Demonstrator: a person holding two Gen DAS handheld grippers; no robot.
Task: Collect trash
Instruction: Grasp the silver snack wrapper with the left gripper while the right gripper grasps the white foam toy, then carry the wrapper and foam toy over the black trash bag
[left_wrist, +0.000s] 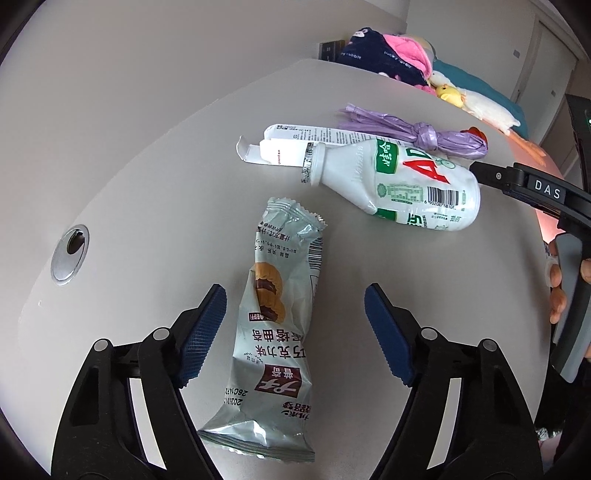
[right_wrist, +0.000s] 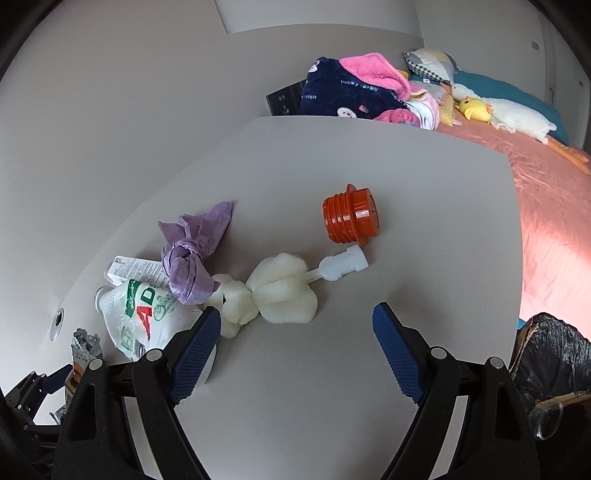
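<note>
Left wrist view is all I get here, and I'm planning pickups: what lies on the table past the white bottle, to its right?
Observer: A white foam sponge brush lies beyond the bottle, visible only from the right wrist.
Operator: Anything else out there?
Observer: An orange threaded cap lies on its side further out, apart from the brush.
Operator: Is the right gripper holding anything?
Observer: No. The right gripper is open, with only bare table between its fingers.
</note>
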